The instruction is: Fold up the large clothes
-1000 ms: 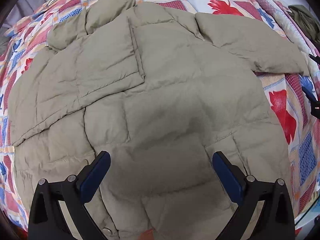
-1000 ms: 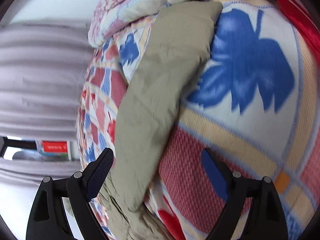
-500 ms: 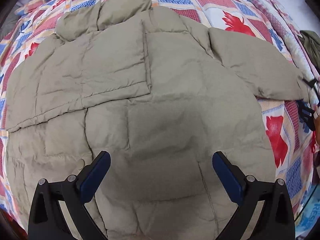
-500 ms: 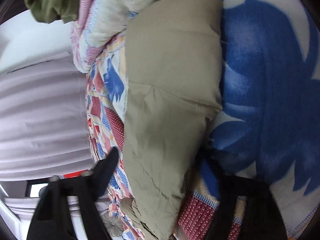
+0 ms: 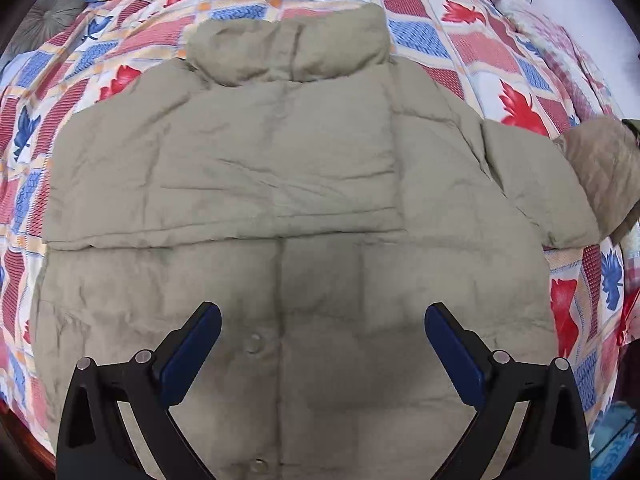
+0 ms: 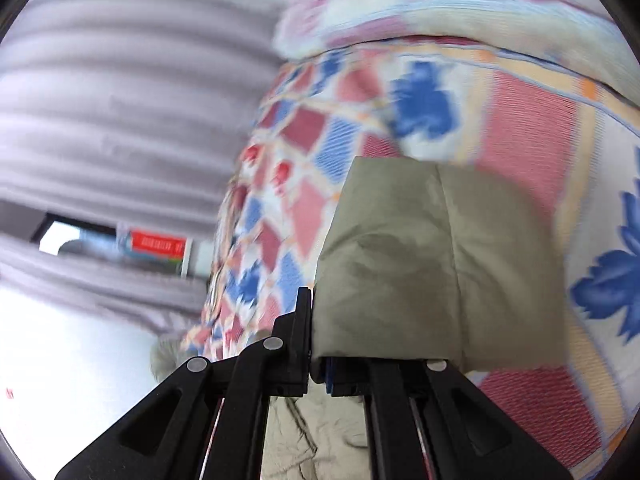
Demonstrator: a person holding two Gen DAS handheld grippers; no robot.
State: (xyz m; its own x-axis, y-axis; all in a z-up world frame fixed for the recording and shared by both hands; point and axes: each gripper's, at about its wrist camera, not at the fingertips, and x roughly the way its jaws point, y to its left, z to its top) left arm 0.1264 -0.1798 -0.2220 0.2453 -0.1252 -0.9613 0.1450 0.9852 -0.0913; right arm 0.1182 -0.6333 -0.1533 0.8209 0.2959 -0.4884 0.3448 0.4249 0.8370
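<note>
A puffy khaki quilted jacket [image 5: 304, 208] lies flat on a patchwork bedspread [image 5: 472, 44]; the right gripper [image 6: 318, 364] clamps its outstretched sleeve [image 6: 420, 272], apparently to fold it inward, while the left gripper [image 5: 322, 344] hovers agape.

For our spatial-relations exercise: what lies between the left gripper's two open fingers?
In the left wrist view, only the khaki jacket front, with a snap button, spans the left gripper.

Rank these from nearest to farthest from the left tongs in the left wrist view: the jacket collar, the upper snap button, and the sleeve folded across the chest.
1. Upper snap button, just ahead of the open left tongs, toward the left finger.
2. Folded sleeve, lying across the jacket's chest.
3. Collar, at the far top edge.
</note>
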